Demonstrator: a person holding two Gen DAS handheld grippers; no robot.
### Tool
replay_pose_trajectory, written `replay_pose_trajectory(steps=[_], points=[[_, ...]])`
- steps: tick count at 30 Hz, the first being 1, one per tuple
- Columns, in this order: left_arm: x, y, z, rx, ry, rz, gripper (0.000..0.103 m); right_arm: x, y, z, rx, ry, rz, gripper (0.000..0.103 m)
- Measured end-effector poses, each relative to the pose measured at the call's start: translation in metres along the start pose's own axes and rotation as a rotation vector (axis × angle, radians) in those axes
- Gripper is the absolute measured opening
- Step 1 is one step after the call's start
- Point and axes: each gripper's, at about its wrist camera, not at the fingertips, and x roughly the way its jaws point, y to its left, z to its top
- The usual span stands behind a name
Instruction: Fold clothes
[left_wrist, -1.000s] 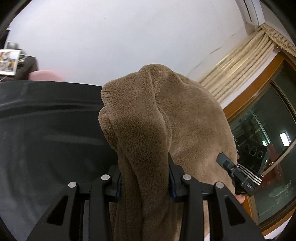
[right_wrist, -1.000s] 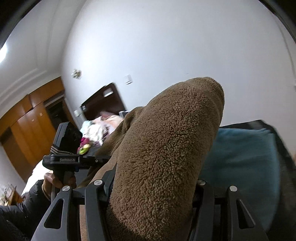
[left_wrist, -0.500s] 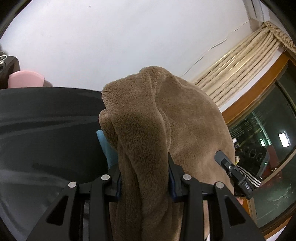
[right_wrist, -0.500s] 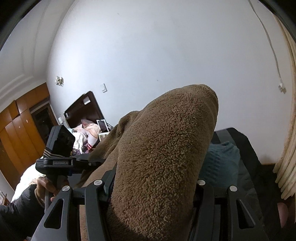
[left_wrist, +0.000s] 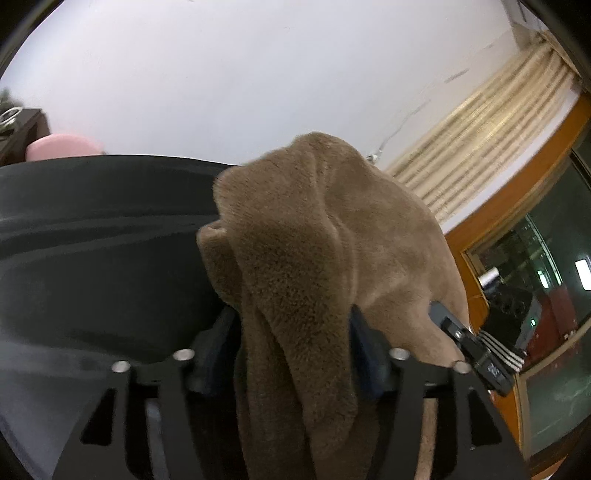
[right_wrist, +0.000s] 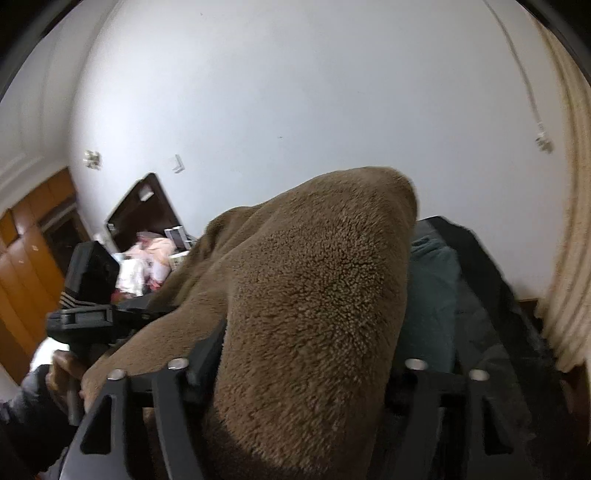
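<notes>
Each view looks forward along its own tool from just behind the fingers, tilted up toward the white wall (left_wrist: 229, 74). The brown fleece garment (left_wrist: 314, 258) fills both views at very close range. The left view catches the right tool (left_wrist: 476, 354) to its right; the right view catches the left tool (right_wrist: 88, 295) to its left.

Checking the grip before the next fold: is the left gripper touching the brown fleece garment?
Touching. In the left wrist view, the left gripper has both fingers pressed against the brown fleece garment.
</notes>
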Motion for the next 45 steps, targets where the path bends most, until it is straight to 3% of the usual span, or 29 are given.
replay_pose_trajectory(steps=[2, 6, 8, 12, 16, 19, 28, 39, 45], points=[[-0.008, -0.003, -0.001, -0.024, -0.007, 0.007, 0.074, -0.01, 0.008, 0.001, -0.037, -0.023, -0.067, 0.086], [-0.035, -0.017, -0.007, -0.029, -0.058, -0.013, 0.074, -0.044, 0.039, -0.003, -0.17, -0.118, -0.237, 0.088], [-0.052, -0.031, -0.014, -0.004, -0.099, -0.035, 0.075, -0.06, 0.057, -0.008, -0.218, -0.169, -0.282, 0.089], [-0.078, -0.053, -0.036, 0.075, -0.144, -0.078, 0.077, -0.075, 0.091, -0.024, -0.297, -0.225, -0.281, 0.09], [-0.089, -0.073, -0.072, 0.188, -0.125, -0.103, 0.078, -0.063, 0.117, -0.046, -0.385, -0.17, -0.234, 0.09], [-0.079, -0.07, -0.078, 0.226, -0.094, -0.061, 0.078, -0.044, 0.117, -0.055, -0.38, -0.118, -0.236, 0.091], [-0.062, -0.063, -0.095, 0.326, -0.065, 0.041, 0.078, -0.028, 0.107, -0.065, -0.354, -0.095, -0.255, 0.093], [-0.091, -0.052, -0.104, 0.289, -0.121, 0.096, 0.078, -0.033, 0.105, -0.079, -0.371, -0.106, -0.302, 0.093], [-0.126, -0.045, -0.118, 0.231, -0.209, 0.188, 0.085, -0.049, 0.115, -0.077, -0.251, -0.142, -0.375, 0.099]])
